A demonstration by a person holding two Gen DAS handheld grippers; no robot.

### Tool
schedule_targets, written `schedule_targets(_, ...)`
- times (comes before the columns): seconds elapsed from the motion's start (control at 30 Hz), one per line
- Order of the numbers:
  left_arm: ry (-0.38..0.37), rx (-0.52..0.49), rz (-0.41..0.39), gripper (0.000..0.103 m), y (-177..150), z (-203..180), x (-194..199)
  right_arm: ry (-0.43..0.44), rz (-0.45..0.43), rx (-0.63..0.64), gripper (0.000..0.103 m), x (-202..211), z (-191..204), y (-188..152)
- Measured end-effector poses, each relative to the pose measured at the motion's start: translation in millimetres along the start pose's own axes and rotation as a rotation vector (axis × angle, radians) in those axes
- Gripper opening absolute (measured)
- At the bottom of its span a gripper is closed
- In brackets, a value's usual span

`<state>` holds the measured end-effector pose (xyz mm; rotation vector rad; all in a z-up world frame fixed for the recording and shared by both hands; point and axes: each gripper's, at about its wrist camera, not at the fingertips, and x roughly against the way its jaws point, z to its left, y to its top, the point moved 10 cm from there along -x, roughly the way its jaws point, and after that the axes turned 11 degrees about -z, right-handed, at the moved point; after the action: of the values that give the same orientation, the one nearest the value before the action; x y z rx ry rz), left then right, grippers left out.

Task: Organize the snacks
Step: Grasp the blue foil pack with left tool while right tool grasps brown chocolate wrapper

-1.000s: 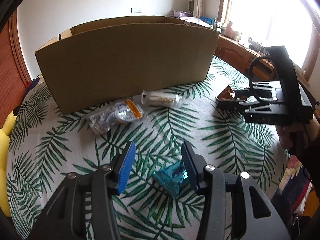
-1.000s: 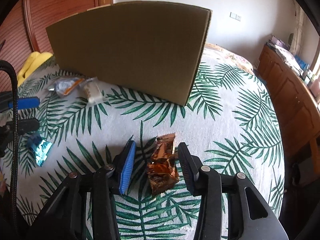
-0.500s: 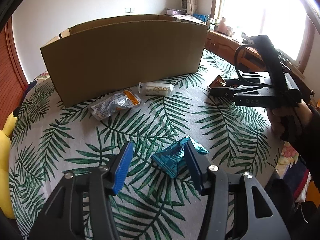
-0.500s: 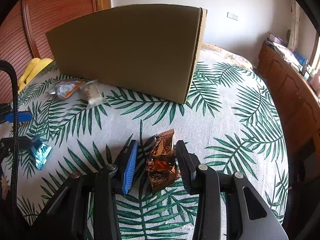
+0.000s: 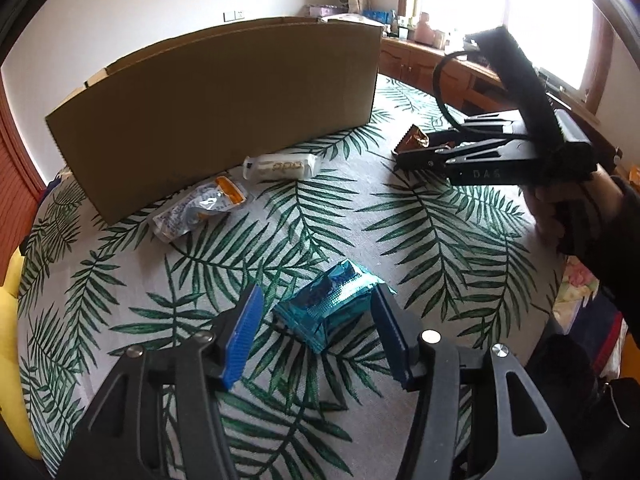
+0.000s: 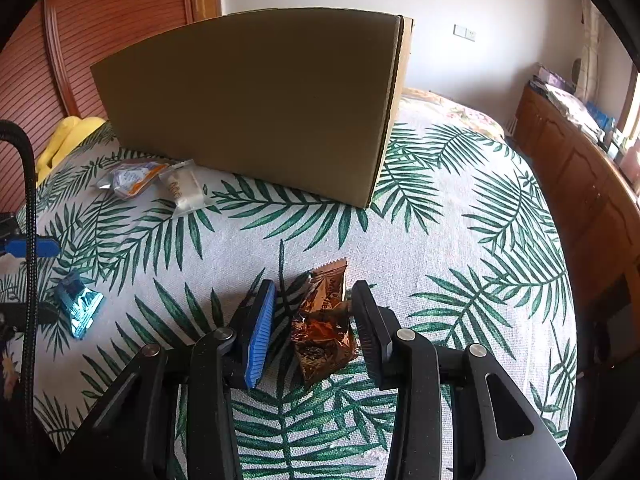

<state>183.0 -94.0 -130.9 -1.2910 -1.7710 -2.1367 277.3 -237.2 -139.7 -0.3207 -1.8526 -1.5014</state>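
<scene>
Jaws of the left gripper [image 5: 316,334] are opening around a teal snack packet [image 5: 332,304] lying on the palm-print cloth [image 5: 420,236]; the left pad stands clear. The right gripper [image 6: 314,322], half open, straddles a bronze foil packet [image 6: 324,320] without squeezing it. Farther off, two pale packets [image 5: 280,166] lie against the cardboard box [image 5: 224,108].

Raised letters "DAS" read on the black side of the right gripper [image 5: 404,152], seen from the left wrist view. White snack packet [image 5: 280,167] carries gold loop-like marks, not legible. Brown foil packet [image 6: 324,320] has dark print, too small to read.
</scene>
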Motion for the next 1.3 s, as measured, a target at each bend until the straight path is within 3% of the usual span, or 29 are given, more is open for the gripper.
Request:
schedule_targets(0.27,0.017,0.023,0.026,0.056,4.7,-1.2,-24.1,0.003,0.001,-0.004,0.039,-0.2,-0.3,0.1)
schedule_targets(0.53,0.029,0.057,-0.006,0.055,12.6,1.9,-34.0,0.008,0.001,-0.011,0.039,0.1,0.8,0.4)
schedule_targets(0.6,0.037,0.060,-0.018,0.053,13.3,3.3,-33.9,0.010,0.001,-0.013,0.039,0.0,0.0,0.5)
schedule_targets(0.67,0.050,0.057,-0.031,0.039,13.8,4.8,-33.4,0.012,0.003,-0.014,0.039,-0.4,-0.3,0.8)
schedule_targets(0.73,0.045,0.070,-0.042,0.033,14.5,5.9,-32.8,0.011,0.004,-0.007,0.039,0.0,-0.6,0.9)
schedule_targets(1.03,0.037,0.128,-0.063,0.026,15.4,12.4,-32.6,0.014,0.022,-0.005,0.039,7.9,-3.2,-5.8)
schedule_targets(1.3,0.046,0.146,-0.096,0.026,16.4,18.9,-22.9,-0.002,0.005,0.003,0.020,13.5,-2.3,-5.3)
